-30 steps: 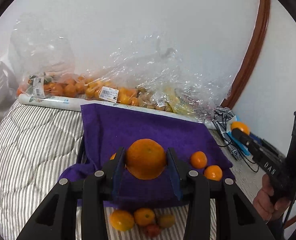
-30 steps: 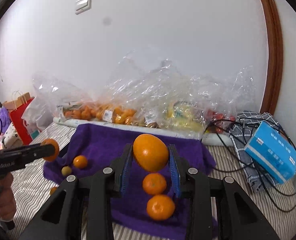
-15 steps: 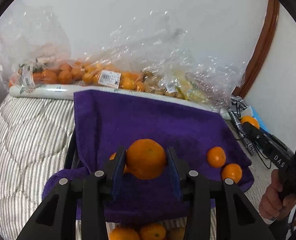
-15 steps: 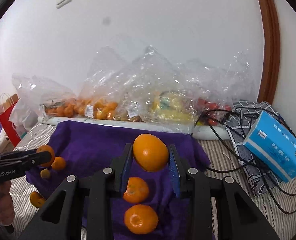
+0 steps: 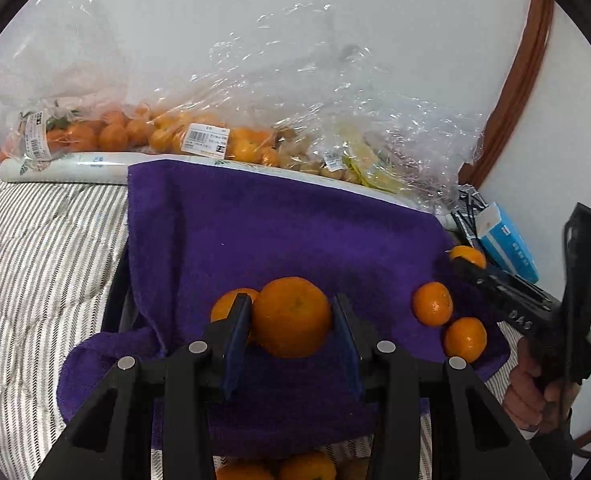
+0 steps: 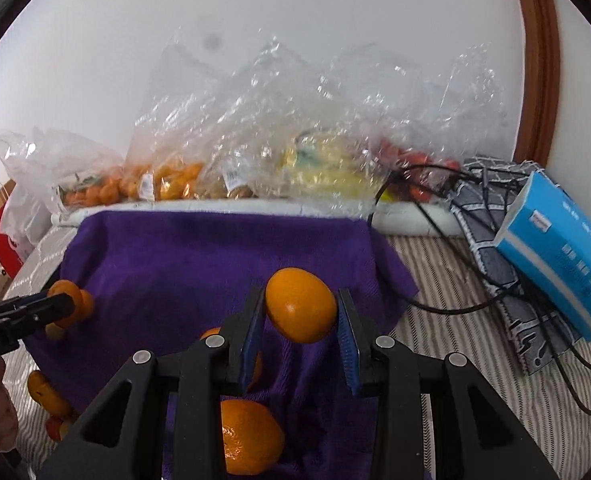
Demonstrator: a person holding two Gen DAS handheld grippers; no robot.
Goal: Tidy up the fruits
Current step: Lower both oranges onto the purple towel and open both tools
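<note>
Your right gripper [image 6: 300, 330] pinches an orange [image 6: 300, 305] between its blue pads [image 6: 252, 328], held above the purple towel [image 6: 183, 260]. Below it on that towel lies another orange [image 6: 251, 438], and off the towel's left edge your left gripper [image 6: 53, 308] grips a third orange [image 6: 69, 306]. Right of the towel sits a blue tissue box [image 6: 563, 256]; behind it, clear bags of fruit [image 6: 255, 160].

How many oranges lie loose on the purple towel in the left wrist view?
3. One orange peeks from behind the left gripper; two lie together near the towel's right edge. The gripper may hide more.
</note>
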